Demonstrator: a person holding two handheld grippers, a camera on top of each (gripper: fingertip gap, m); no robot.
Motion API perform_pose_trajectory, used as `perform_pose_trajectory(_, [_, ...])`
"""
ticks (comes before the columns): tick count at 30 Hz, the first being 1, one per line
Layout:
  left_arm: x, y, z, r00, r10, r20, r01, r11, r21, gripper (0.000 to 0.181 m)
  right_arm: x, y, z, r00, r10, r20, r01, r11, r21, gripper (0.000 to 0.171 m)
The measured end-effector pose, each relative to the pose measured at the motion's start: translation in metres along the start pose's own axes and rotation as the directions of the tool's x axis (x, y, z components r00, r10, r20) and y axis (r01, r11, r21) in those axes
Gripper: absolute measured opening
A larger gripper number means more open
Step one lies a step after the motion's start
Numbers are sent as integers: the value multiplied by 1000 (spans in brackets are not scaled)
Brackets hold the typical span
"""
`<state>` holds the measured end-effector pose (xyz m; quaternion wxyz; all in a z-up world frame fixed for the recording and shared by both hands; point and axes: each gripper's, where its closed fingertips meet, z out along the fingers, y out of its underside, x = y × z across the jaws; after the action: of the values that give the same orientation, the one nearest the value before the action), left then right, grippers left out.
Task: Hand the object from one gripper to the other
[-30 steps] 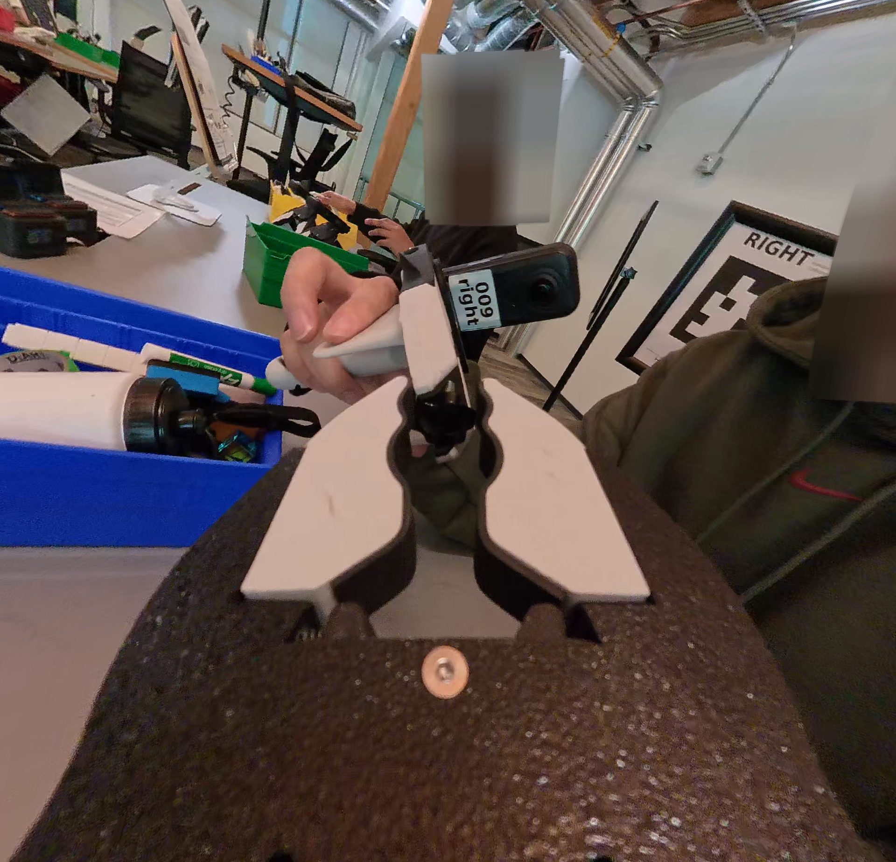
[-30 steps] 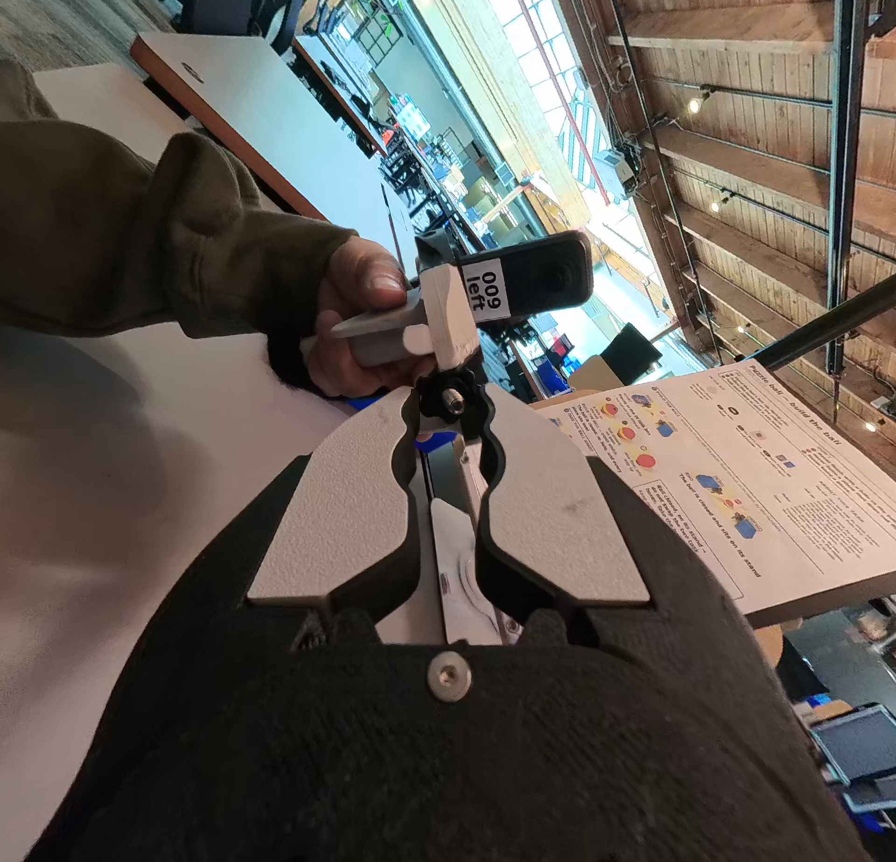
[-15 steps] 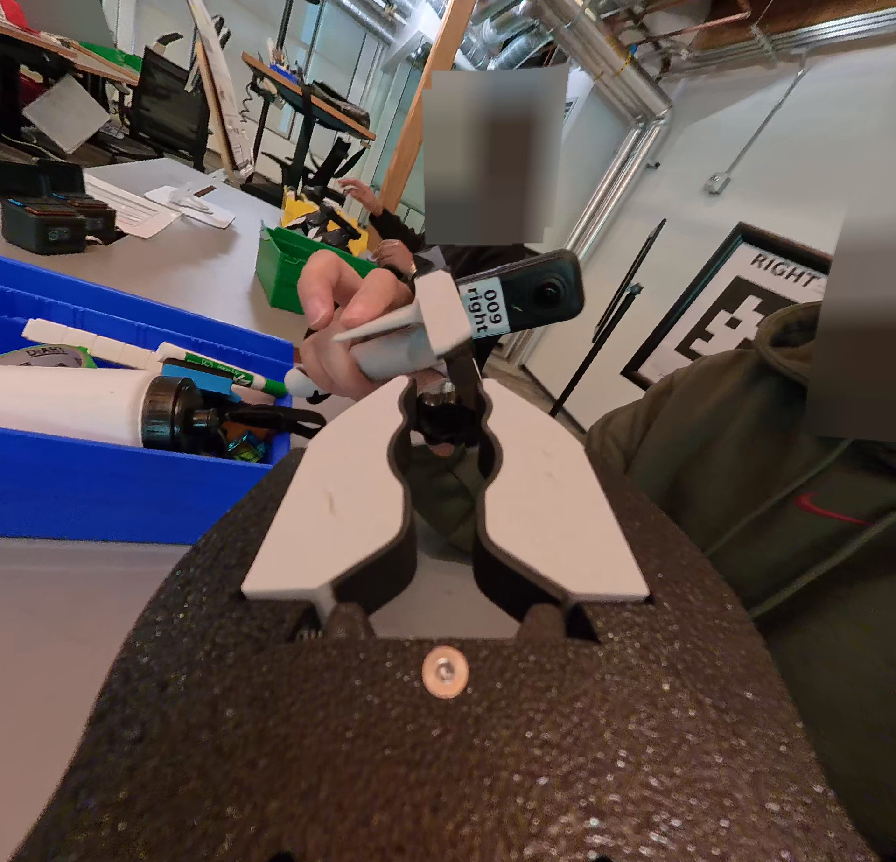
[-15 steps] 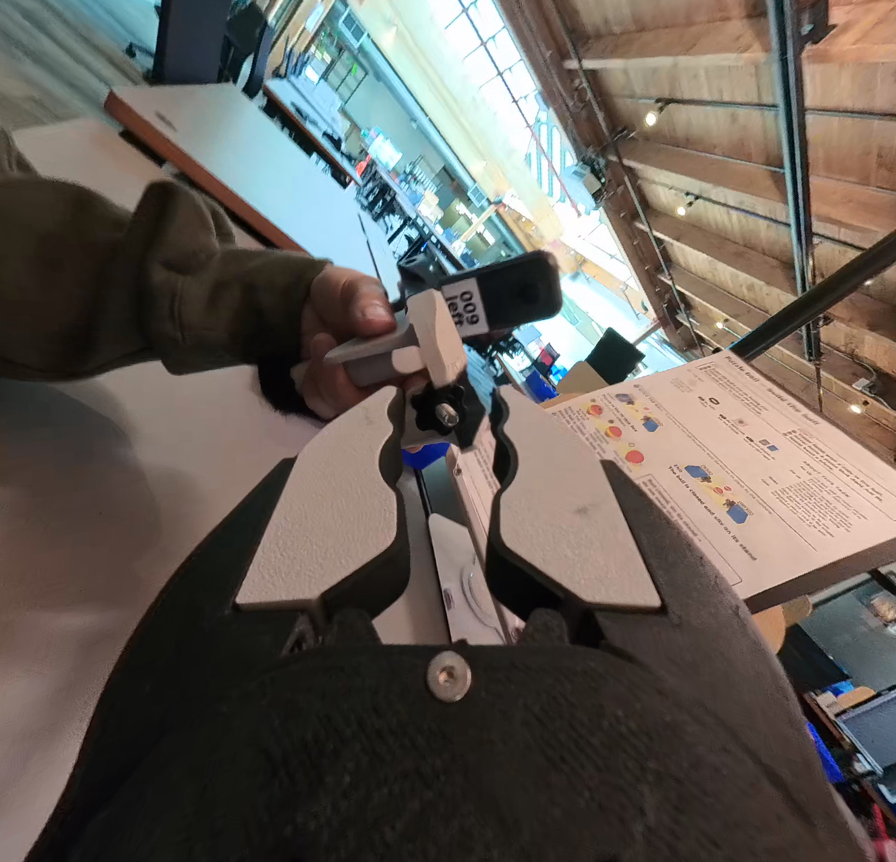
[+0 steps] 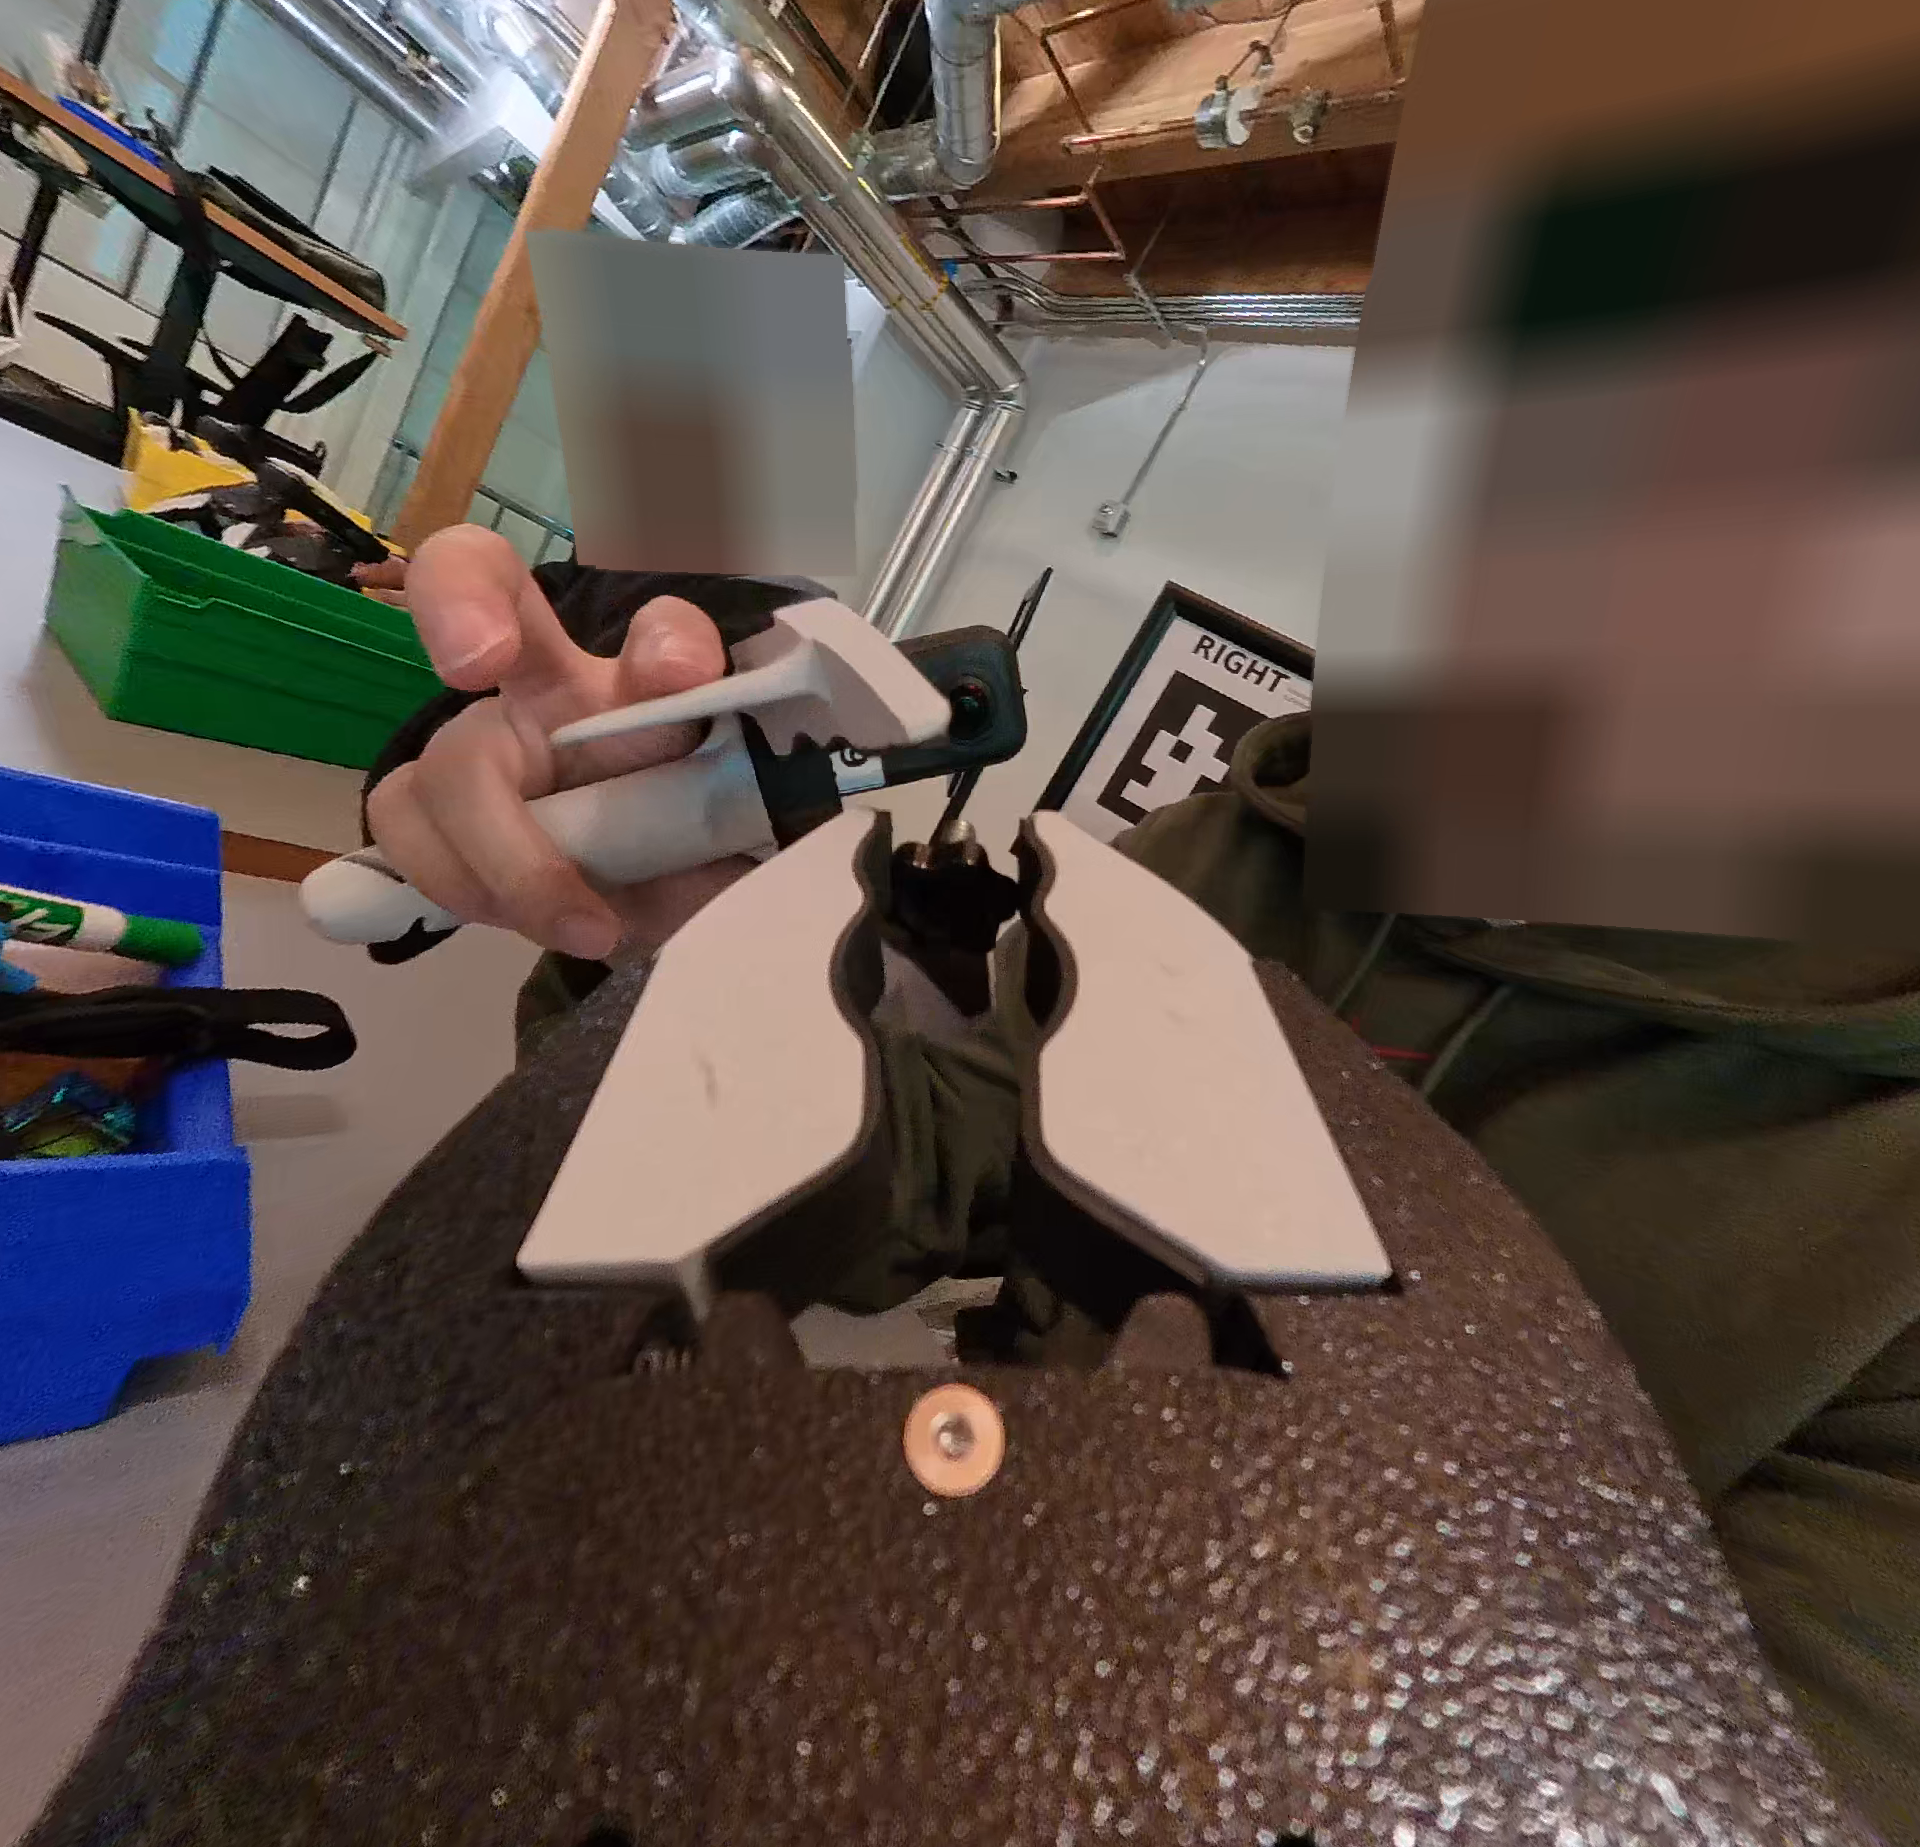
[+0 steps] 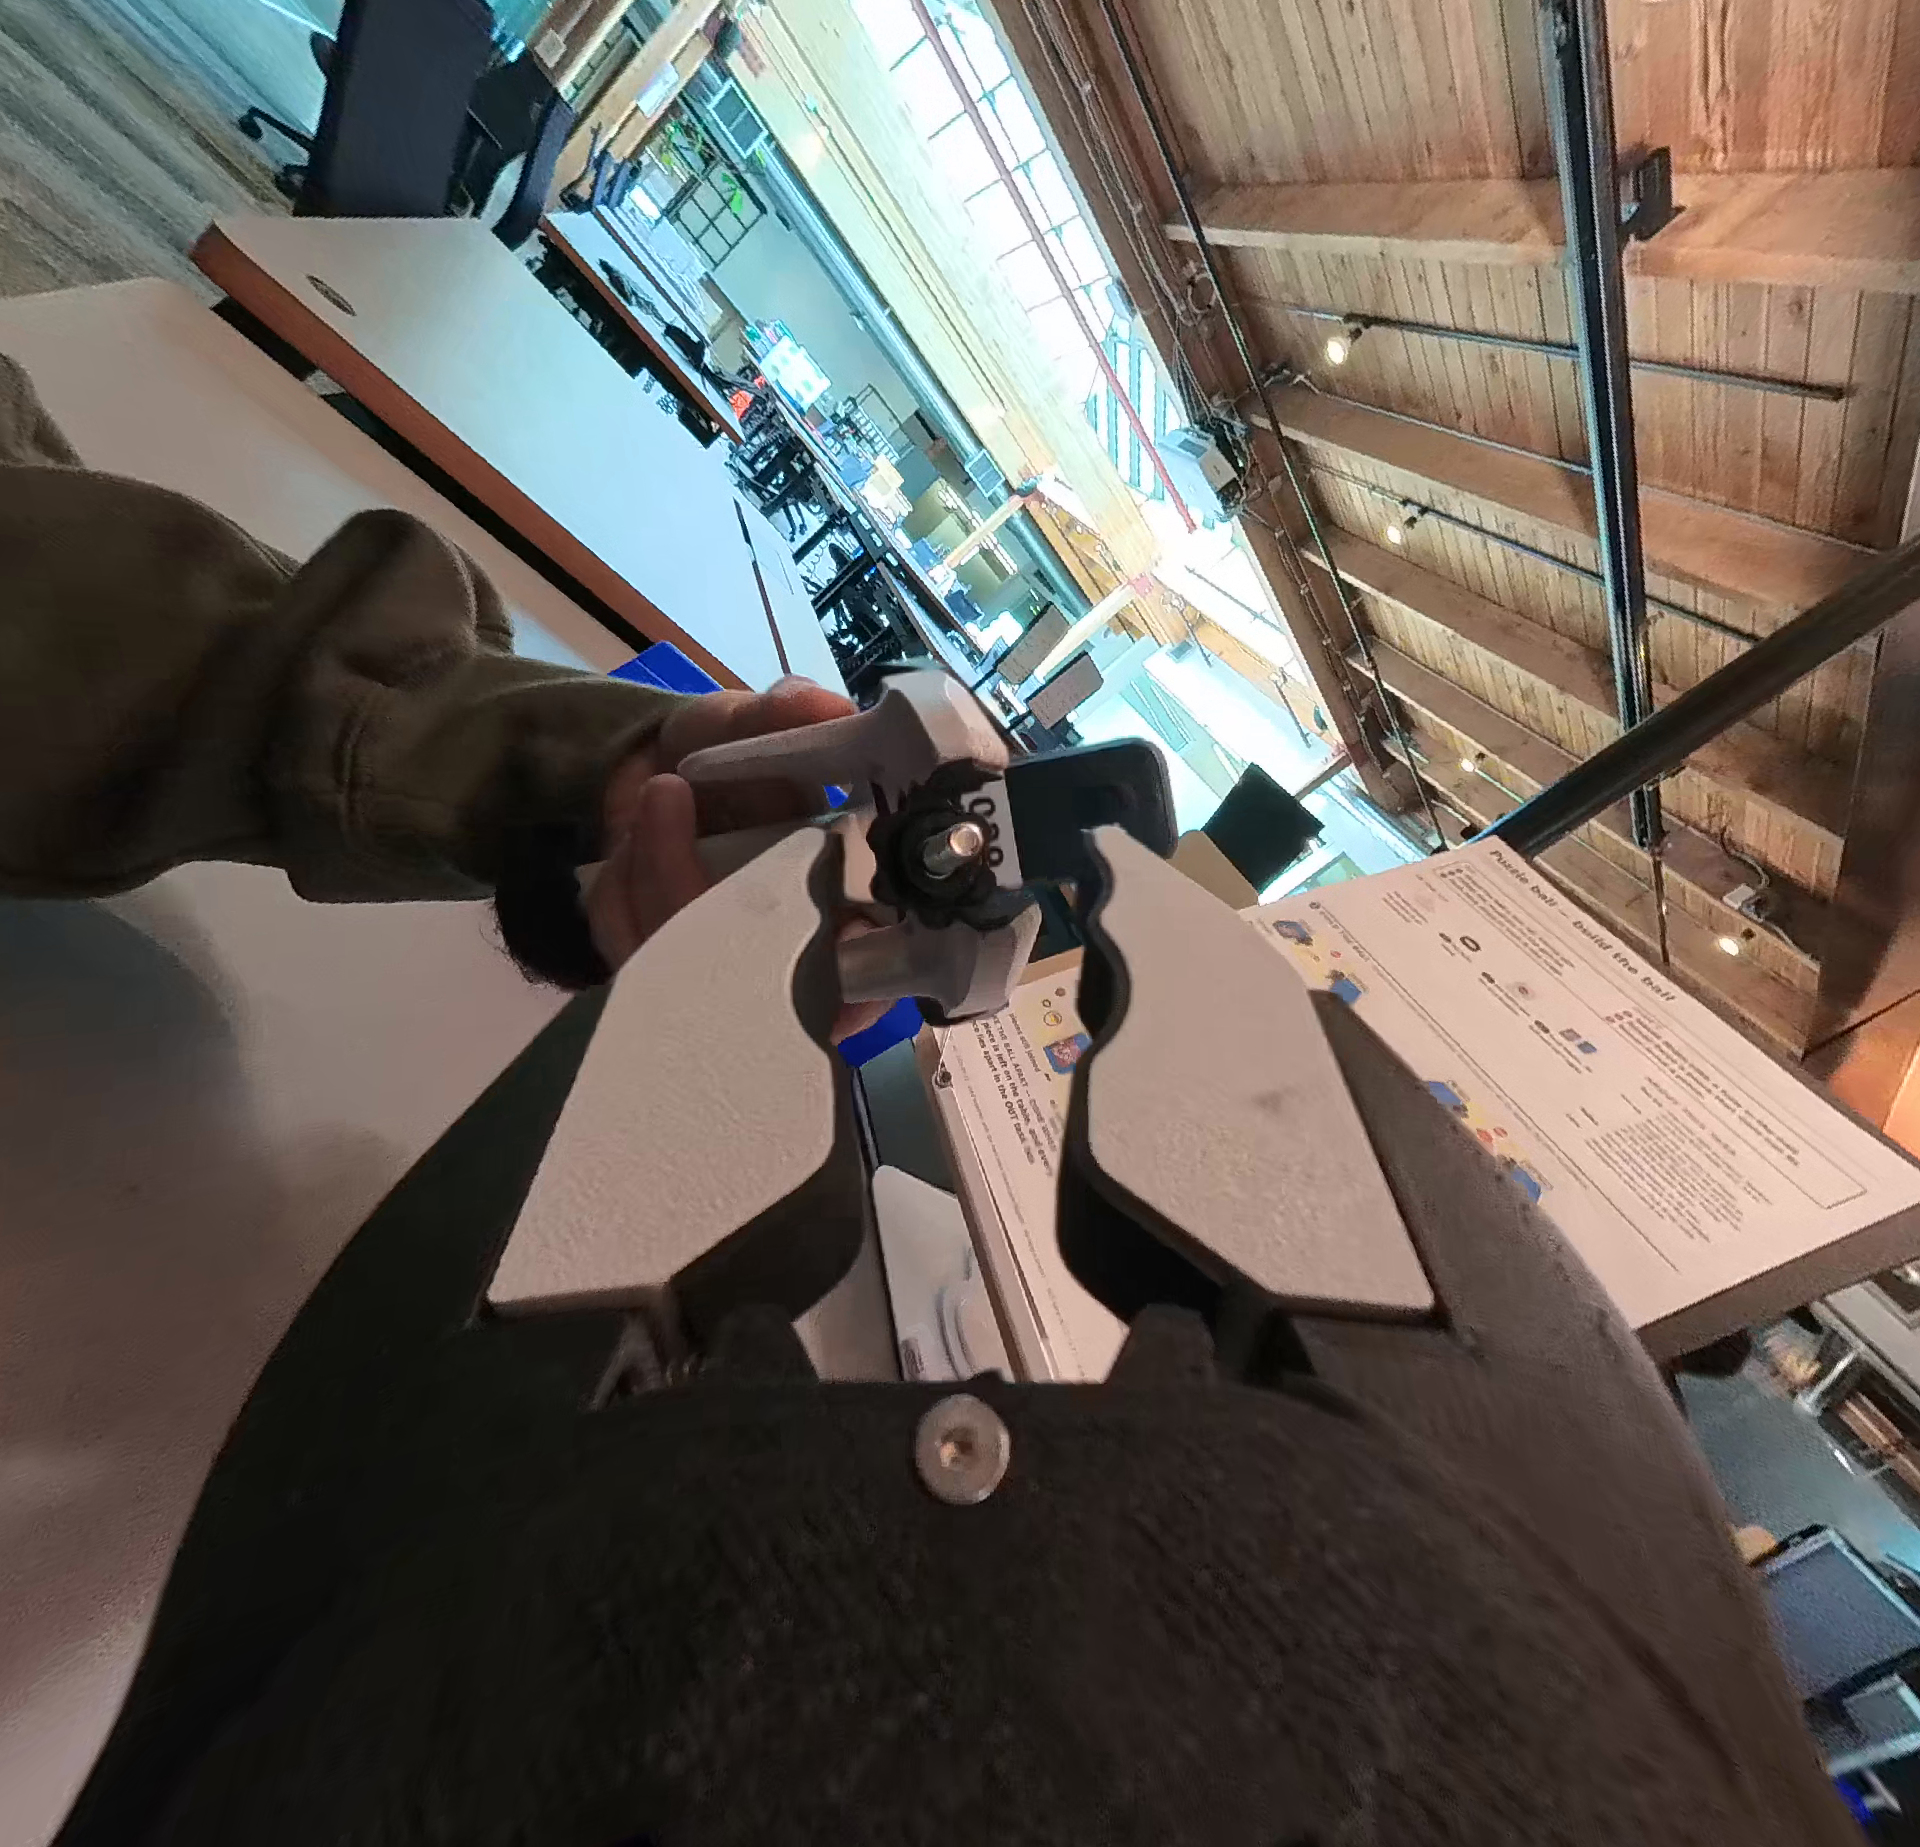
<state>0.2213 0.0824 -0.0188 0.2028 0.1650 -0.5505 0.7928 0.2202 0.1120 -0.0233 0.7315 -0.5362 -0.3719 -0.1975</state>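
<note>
between the fingertips of the left tool (image 5: 948, 862) sits a small black star knob (image 5: 951, 888) with a metal stud poking out of its far end. the pale fingers close onto it and its lobes meet the dark pads on both sides, so this tool is pinching the knob. it is held up in the air, above the tabletop (image 5: 312, 1153) and in front of an olive hoodie (image 5: 1662, 1226).

seen along the right tool (image 6: 961, 862), the same knob faces the camera stud first. these fingers are spread wide around it, with a clear gap on each side and neither pad touching.

up and left of the knob in the left wrist view, the right hand (image 5: 488, 810) grips the grey handle of the right tool, two fingers lifted off the lever. its black camera points toward the lens. in the right wrist view the left hand (image 6: 644, 862) comes out of an olive sleeve (image 6: 260, 706) to hold the left tool's handle.

off to the left on the tabletop stands a blue bin (image 5: 104, 1278) holding a green marker (image 5: 125, 935) and a black strap (image 5: 208, 1023). a green bin (image 5: 229, 654) stands farther back. a printed instruction sheet (image 6: 1558, 1049) lies on a board to the right of the right tool.
</note>
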Motion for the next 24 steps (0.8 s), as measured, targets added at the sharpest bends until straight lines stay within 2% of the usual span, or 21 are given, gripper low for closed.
perform_pose_trajectory(5, [-1, 2, 2, 999, -25, -24, 25, 1000, -1, 23, -4, 5, 3, 998, -62, 16, 63, 997, -48, 29])
perform_pose_trajectory(9, [-5, 2, 1, 1000, -28, -2, 28, 1000, 2, 23, -4, 9, 2, 997, -69, 35, 72, 993, -93, 27])
perform_pose_trajectory(11, [-12, 0, -2, 998, -14, 61, 13, 1000, 12, 24, -3, 18, 2, 997, -68, 45, 75, 981, -179, 23])
perform_pose_trajectory(13, [-30, -4, -10, 975, 34, 222, -39, 999, 16, 25, 7, 35, -1, 995, -99, 2, 95, 946, -311, 23])
perform_pose_trajectory(16, [-58, -8, -30, 853, 132, 505, -124, 991, -50, 32, 21, 59, -8, 990, -128, -56, 86, 874, -478, 23])
perform_pose_trajectory(19, [-74, -17, -48, 664, 250, 705, -210, 967, -145, 36, 28, 77, -14, 985, -155, -81, 78, 802, -592, 23])
perform_pose_trajectory(21, [-76, -26, -53, 518, 342, 784, -274, 935, -227, 35, 32, 85, -17, 978, -186, -92, 84, 760, -644, 23])
perform_pose_trajectory(24, [-68, -30, -40, 370, 505, 780, -356, 852, -383, 25, 32, 97, -23, 976, -206, -72, 91, 683, -724, 23])
